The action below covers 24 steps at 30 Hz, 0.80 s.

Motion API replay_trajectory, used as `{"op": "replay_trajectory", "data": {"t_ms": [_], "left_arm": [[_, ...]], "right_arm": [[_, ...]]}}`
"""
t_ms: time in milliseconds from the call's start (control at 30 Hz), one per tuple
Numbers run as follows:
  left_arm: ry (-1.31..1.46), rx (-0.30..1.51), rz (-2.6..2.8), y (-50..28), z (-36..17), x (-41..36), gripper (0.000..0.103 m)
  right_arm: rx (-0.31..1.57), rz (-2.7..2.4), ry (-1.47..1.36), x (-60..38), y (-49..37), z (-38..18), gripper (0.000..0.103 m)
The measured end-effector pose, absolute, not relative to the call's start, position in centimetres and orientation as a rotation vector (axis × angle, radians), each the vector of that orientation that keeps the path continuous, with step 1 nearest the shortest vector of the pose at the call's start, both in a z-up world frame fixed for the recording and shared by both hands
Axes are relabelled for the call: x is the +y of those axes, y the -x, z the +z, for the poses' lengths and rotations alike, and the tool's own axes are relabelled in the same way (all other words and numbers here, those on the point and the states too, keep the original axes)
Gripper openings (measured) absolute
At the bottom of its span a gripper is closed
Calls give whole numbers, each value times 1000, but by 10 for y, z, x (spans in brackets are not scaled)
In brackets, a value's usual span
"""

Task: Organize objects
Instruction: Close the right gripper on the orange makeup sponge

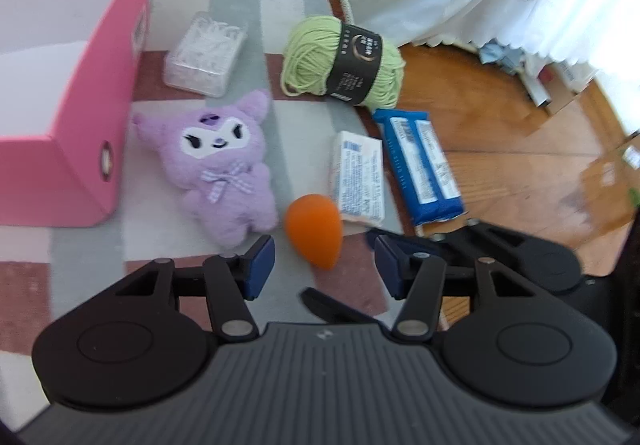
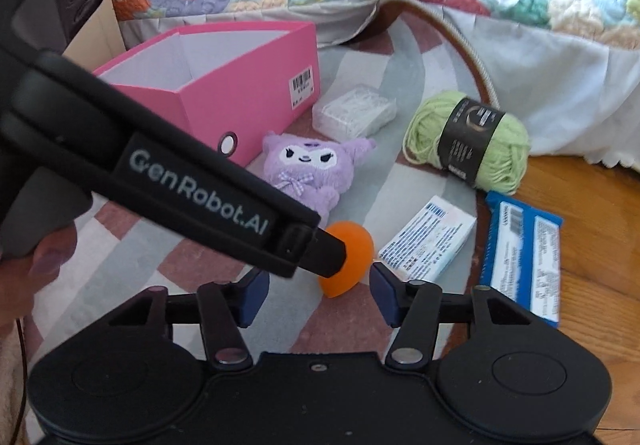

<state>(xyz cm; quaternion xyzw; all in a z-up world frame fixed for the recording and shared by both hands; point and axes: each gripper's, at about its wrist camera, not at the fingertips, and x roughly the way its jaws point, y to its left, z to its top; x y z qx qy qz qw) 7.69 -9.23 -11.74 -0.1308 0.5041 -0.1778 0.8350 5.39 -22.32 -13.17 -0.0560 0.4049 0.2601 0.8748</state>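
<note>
Left fingers (image 1: 324, 269) and right fingers (image 2: 318, 295) parted (nothing gripped), orange sponge (image 1: 314, 231) between, pink box (image 1: 76, 117) empty

Pink box (image 1: 72, 93) sitting open at left of left wrist view, white interior, barcode label on side. Clear plastic case (image 1: 206, 54) lying beside it, upper centre. Purple plush (image 1: 222, 161) lying face up at centre. Green yarn skein (image 1: 344, 59), black band, resting upper centre-right. Orange egg-shaped sponge (image 1: 314, 231) lying lower centre. White printed carton (image 1: 358, 177) lying flat right of it. Blue wrapped pack (image 1: 420, 165), possibly snack bars, lying partly on wood floor.
</note>
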Motion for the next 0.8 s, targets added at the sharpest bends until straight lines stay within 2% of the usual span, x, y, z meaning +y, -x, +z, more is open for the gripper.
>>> {"op": "replay_trajectory", "data": {"t_ms": [100,167,233,300,467,500,633,800], "left_arm": [[292,1085,-373,-80,-125,-94,51],[277,1094,-367,-82,-128,-97,46],[272,1111,-363,-84,-132,-98,30],[294,1113,-357,-87,-136,-96,28],[265,1106,-330,-92,-139,-97,27],[260,1103,-322,-93,-140,-97,31],[304,1085,-332,-98,-144,-94,34],[338,1053,-335,-95,-146,-93,33]], "right_arm": [[851,533,110,-221,-58,-137,53],[856,529,112,-220,-60,-140,43],[855,522,113,-220,-62,-142,39],[852,518,116,-220,-64,-143,37],[854,510,104,-223,-68,-145,37],[858,509,95,-225,-69,-146,38],[886,490,47,-230,-78,-152,40],[878,483,8,-235,-80,-157,34]]}}
